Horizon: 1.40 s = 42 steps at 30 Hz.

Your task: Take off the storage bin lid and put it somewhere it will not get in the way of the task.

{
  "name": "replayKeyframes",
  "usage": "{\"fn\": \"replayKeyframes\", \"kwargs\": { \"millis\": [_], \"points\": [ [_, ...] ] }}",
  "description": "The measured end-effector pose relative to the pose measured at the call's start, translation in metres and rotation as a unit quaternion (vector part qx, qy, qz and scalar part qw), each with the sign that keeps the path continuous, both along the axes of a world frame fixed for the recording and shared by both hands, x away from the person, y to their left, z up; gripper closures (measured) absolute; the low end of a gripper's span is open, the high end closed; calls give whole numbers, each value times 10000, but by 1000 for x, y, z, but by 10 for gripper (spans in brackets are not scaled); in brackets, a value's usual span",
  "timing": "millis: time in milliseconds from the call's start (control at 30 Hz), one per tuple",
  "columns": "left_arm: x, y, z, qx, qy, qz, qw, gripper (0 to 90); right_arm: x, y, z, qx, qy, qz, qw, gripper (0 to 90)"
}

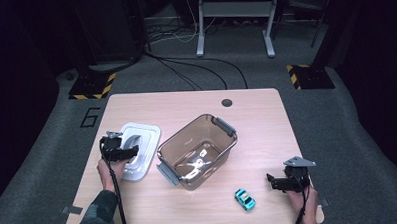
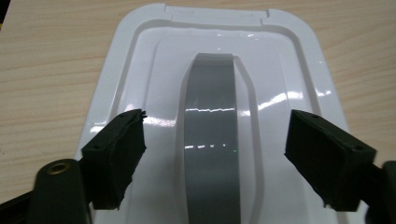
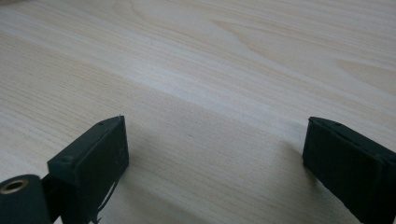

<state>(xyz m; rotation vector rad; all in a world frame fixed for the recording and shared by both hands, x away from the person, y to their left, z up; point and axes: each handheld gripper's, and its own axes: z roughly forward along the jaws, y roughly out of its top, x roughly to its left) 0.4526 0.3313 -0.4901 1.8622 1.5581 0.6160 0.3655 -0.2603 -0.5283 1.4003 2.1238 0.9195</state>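
Note:
A white lid with a grey handle lies flat on the table's left side. My left gripper hovers over it, open, its jaws standing either side of the grey handle without touching it. A clear brownish tub with grey latches stands empty at the table's middle. A small turquoise toy car sits near the front edge. To the car's right, my right gripper is open over bare wood, nothing between its jaws.
The wooden table has a round cable hole at the back. Beyond it are grey carpet, loose cables, and stands with yellow-black striped bases.

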Motion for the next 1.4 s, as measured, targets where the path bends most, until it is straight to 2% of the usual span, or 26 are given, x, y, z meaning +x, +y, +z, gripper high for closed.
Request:
{"fn": "replayKeyframes", "kwargs": {
  "millis": [133, 300, 633, 800, 967, 1000, 1067, 1167, 1400],
  "points": [
    [-10, -1, 6, 69, 12, -151, 9999, 68, 0, 0, 0, 0, -1, -1, 10000, 63],
    [-27, -3, 10, 59, -74, -276, 9996, 0, 0, 0, 0, -2, -1, 0, 10000, 63],
    [-61, 6, 8, 127, -164, -505, 9985, 0, 0, 0, 0, -1, -1, -3, 10000, 63],
    [-76, 9, 1, -22, -219, -458, 9987, 0, 0, 0, 0, -1, 1, -5, 10000, 64],
    [-93, 6, -6, 9, -117, -659, 9978, 0, 0, 0, 0, 0, 1, -6, 10000, 64],
    [-96, 5, -8, 9, -166, -659, 9977, 0, 0, 0, 0, 0, 0, -6, 10000, 64],
    [-103, 5, -11, 32, -122, -715, 9974, 0, 0, 0, 0, 0, -1, -5, 10000, 64],
    [-110, 5, -14, 111, -155, -712, 9973, 0, 0, 0, 0, 0, -1, -6, 10000, 64],
    [-116, 6, -30, 258, 16, -924, 9954, 0, 0, 0, 0, 1, 0, -11, 10000, 64]
  ]
}}
